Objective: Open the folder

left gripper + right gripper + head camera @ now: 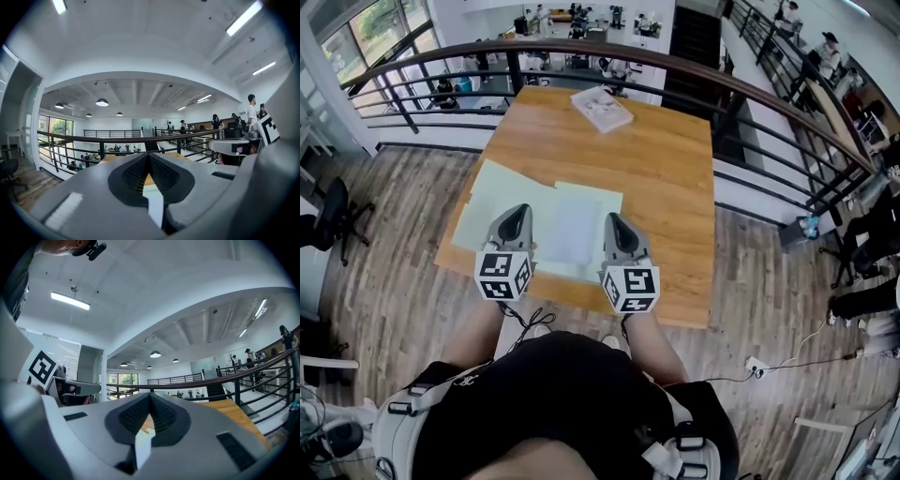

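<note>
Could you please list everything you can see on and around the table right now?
table: one, light brown wood, centre of the head view.
folder: one, pale green, lying spread on the table's near left part.
sheet: one, white, on the folder between the two grippers.
booklet: one, white-grey, far end of the table.
railing: one, dark, curving beyond the table.
office chair: one, black, on the floor at left.
left gripper: one, grey, shut, over the folder.
right gripper: one, grey, shut, over the folder's right edge.
</note>
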The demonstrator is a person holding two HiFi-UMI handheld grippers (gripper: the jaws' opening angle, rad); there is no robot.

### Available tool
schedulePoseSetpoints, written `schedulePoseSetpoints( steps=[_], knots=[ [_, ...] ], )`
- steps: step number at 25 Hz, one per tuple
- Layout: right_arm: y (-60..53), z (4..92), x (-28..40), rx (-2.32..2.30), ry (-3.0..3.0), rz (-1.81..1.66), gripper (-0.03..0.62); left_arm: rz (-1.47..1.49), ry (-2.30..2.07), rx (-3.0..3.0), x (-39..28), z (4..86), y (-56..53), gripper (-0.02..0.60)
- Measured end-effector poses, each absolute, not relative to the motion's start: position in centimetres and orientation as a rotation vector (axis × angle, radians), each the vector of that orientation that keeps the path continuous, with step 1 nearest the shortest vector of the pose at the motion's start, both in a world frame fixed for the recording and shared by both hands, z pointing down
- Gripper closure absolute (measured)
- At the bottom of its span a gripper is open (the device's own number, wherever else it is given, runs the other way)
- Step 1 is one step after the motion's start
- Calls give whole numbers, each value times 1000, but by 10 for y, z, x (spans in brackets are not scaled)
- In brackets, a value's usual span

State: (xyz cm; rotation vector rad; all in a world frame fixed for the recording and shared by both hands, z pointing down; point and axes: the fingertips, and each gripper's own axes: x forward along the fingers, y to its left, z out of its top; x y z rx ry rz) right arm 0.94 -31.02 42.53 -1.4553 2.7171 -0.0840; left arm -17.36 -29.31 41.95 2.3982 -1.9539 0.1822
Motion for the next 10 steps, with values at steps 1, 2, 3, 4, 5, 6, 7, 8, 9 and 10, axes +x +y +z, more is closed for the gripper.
schedulePoseSetpoints(
  steps=[1,2,3,4,5,6,7,8,9,10],
  knots=[
    [-310,425,9,-1452,2714,-85,589,179,-1950,2395,-174,420,-293,577],
    [-310,425,10,-1451,2711,-87,589,178,-1950,2392,-174,420,-293,577],
    [-310,425,10,-1450,2710,-89,589,180,-1951,2389,-175,420,-293,577],
    [-310,425,11,-1449,2709,-92,589,181,-1954,2386,-175,420,-294,577],
    [-310,426,11,-1445,2710,-95,589,183,-1957,2384,-175,421,-294,577],
    [-310,426,11,-1438,2712,-98,589,183,-1960,2381,-175,421,-294,577],
    [-310,426,11,-1431,2715,-101,589,182,-1964,2380,-176,420,-295,577],
    [-311,426,10,-1423,2718,-103,589,182,-1968,2379,-176,420,-296,577],
    [-311,426,10,-1414,2721,-105,589,183,-1971,2380,-176,420,-297,577],
    [-312,426,10,-1405,2723,-107,589,183,-1974,2381,-177,419,-297,577]
  ],
)
